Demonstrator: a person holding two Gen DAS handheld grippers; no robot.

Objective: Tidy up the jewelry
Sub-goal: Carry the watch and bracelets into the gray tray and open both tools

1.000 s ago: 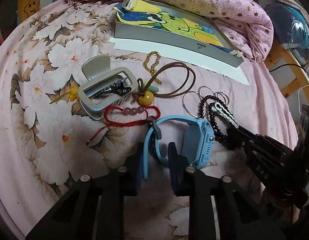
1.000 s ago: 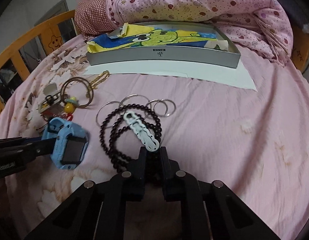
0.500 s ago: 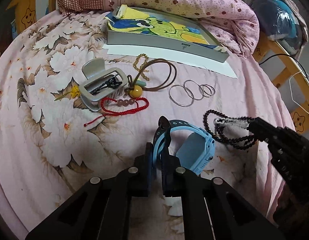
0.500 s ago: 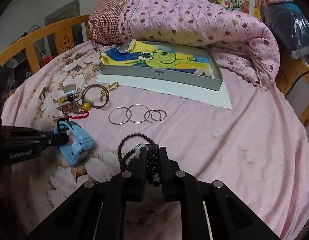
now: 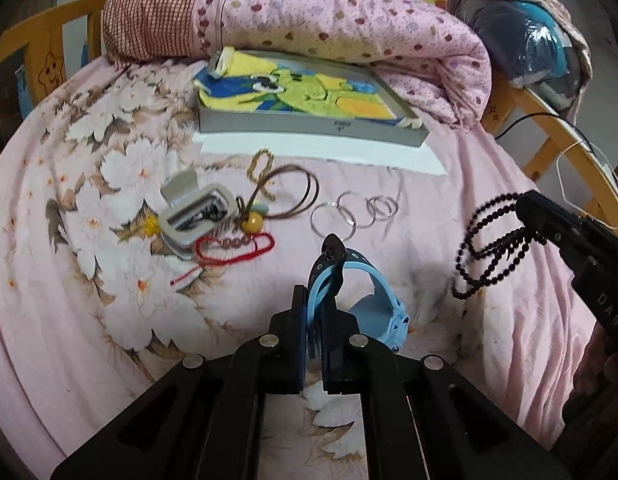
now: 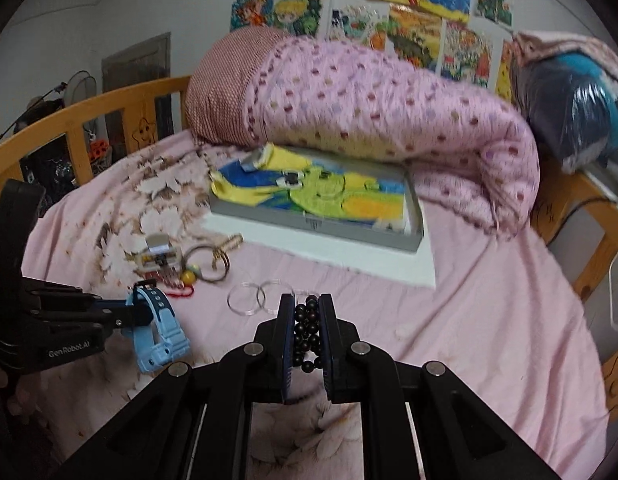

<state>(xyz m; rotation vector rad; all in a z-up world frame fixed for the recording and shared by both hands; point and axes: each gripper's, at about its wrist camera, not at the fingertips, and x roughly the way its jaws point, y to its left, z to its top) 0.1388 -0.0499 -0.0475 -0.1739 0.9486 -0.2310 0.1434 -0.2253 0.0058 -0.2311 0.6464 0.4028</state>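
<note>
My left gripper [image 5: 315,300] is shut on the strap of a blue watch [image 5: 379,308], which hangs off the bed. From the right wrist view the same watch [image 6: 159,332] dangles at the left gripper's [image 6: 143,316] tip. My right gripper [image 6: 306,308] is shut on a black bead necklace [image 6: 306,336]; in the left wrist view the necklace [image 5: 489,248] hangs in loops from it. A grey box [image 5: 309,126] lined with a yellow-green cloth lies at the back. On the sheet lie a grey hair clip [image 5: 193,212], a red bracelet [image 5: 233,246], a brown cord with a yellow bead [image 5: 285,196] and silver rings [image 5: 349,214].
A rolled pink dotted quilt [image 6: 369,108] lies behind the box. White paper [image 5: 321,152] sticks out under the box. Wooden bed rails [image 6: 89,116] run round the bed's edge. A dark bag [image 6: 573,108] sits at the far right.
Both grippers have risen from the bed. The left one closed on the watch strap and lifted the watch; the right one carried the necklace up off the sheet.
</note>
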